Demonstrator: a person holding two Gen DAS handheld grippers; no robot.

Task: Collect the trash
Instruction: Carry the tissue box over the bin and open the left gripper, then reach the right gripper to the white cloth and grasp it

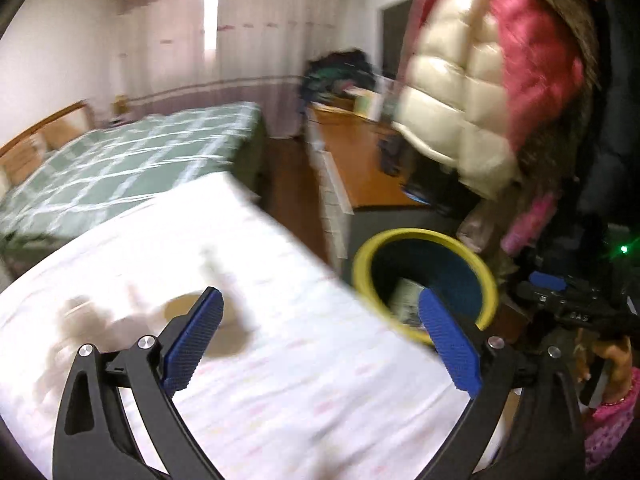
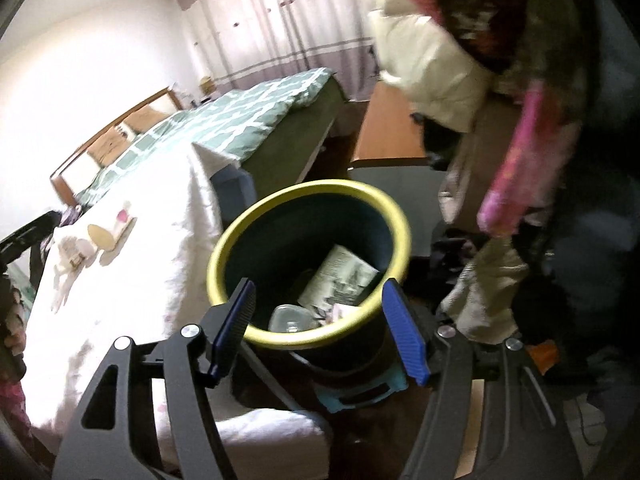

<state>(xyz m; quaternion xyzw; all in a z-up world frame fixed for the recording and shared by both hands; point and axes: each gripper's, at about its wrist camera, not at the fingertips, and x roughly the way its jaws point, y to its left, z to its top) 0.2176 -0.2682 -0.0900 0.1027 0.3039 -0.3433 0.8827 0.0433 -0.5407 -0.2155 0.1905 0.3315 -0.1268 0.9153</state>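
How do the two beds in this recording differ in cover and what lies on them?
The near bed has a white, faintly patterned cover; the far bed has a green cover with a white grid. The near bed carries loose bits, among them a tan round piece and pale scraps; nothing shows on the far bed's cover. The near bed sits right beside the yellow-rimmed bin; the far bed stands farther off, by the curtains. Both look flat and made.

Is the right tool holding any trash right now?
No. The right tool is open with nothing between its fingers, poised over the yellow-rimmed bin, which already holds a printed paper.
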